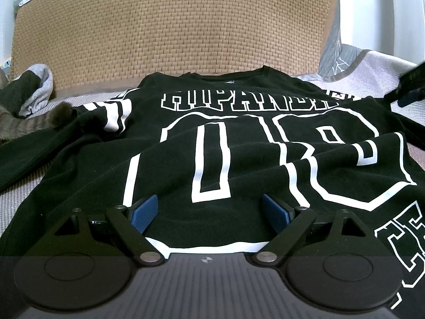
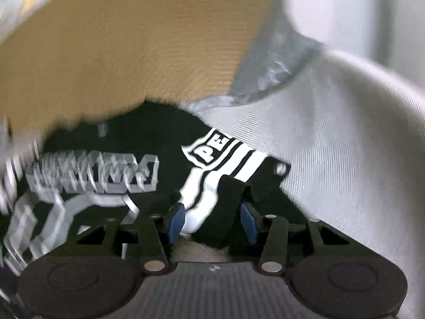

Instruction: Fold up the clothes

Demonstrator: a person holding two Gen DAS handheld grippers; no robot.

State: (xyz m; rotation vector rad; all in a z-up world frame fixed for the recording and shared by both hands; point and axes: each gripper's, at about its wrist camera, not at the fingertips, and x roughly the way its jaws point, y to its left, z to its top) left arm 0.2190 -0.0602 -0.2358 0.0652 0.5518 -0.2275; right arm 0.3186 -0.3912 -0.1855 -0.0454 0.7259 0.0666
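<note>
A black long-sleeved shirt (image 1: 239, 143) with big white numbers and letters lies flat, print up, on a grey bed cover (image 1: 372, 69). My left gripper (image 1: 209, 207) hovers open over the shirt's lower part, with nothing between its blue pads (image 1: 144, 210). In the right wrist view my right gripper (image 2: 212, 219) is shut on the shirt's striped sleeve (image 2: 220, 159). The bunched cloth fills the gap between its pads and stays sharp while the shirt body (image 2: 106, 143) is blurred. The right gripper (image 1: 410, 90) also shows at the far right edge of the left wrist view.
A tan woven headboard (image 1: 172, 32) stands behind the shirt. A grey and black garment (image 1: 37, 87) and something grey, striped and furry (image 1: 16, 125) lie at the left. A grey patterned pillow (image 2: 279, 74) sits at the back right on the bed cover (image 2: 358, 146).
</note>
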